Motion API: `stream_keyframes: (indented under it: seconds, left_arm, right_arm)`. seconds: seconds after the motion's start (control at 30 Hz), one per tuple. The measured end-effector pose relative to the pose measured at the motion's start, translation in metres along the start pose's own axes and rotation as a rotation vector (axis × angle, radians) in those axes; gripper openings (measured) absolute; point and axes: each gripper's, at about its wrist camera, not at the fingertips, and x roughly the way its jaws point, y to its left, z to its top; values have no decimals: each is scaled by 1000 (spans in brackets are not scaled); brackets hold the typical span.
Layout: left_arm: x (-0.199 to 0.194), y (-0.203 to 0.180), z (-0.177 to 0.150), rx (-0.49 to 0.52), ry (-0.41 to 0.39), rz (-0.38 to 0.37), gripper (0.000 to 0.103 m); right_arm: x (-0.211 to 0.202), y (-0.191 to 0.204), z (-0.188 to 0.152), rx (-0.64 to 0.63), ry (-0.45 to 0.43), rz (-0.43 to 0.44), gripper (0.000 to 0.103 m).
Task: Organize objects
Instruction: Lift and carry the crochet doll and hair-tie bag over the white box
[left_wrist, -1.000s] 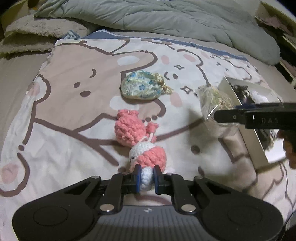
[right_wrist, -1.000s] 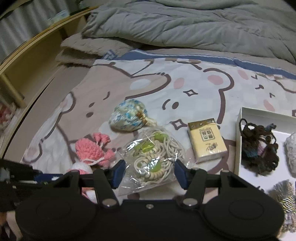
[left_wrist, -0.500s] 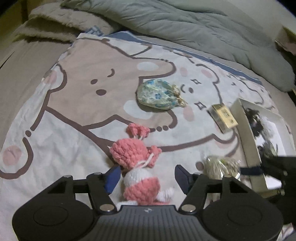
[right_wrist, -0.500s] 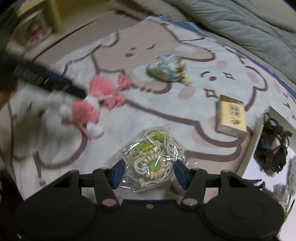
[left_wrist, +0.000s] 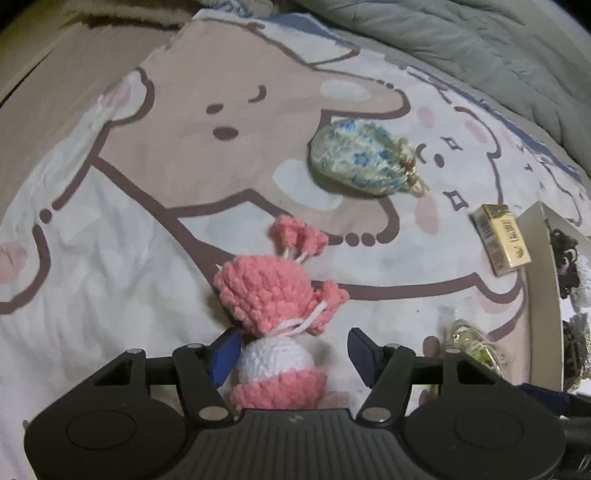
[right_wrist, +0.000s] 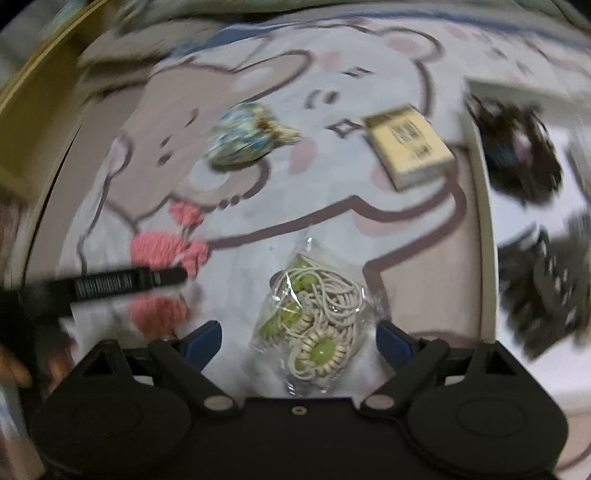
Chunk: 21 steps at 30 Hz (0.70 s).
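On the bear-print blanket (left_wrist: 155, 155), a pink-and-white crocheted doll (left_wrist: 275, 314) lies between the wide-open left gripper (left_wrist: 293, 354).

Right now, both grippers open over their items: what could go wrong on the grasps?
1. The left gripper straddles the pink crochet doll off-centre, with one finger close to its white middle; closing may push it sideways.
2. The right gripper is over the clear bag of beaded cord; the slack plastic may slip.
3. The right view is motion-blurred, so alignment is uncertain.

Dim, fisheye-warped frames; right wrist view motion-blurred.
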Motion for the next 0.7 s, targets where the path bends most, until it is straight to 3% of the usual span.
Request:
stream_keyframes:
  seconds: [0.2, 0.3, 0.43, 0.6, 0.7]
  left_arm:
    - [18, -11, 0, 35, 47, 62, 60]
    - [25, -15, 0, 70, 67, 98, 49]
    - [21, -12, 0, 77, 70, 84, 43]
    - [3, -9, -1, 49, 21, 47, 42]
    - [-15, -11, -3, 46, -38, 19, 42]
  right_arm:
    - [22, -1, 1, 170, -9, -102, 100]
    - [37, 1, 1, 178, 29, -123, 99]
    - [47, 10, -2, 97, 33, -189, 86]
    - [37, 13, -2, -14, -12, -190, 66]
    - [26, 16, -1, -77, -59, -186, 64]
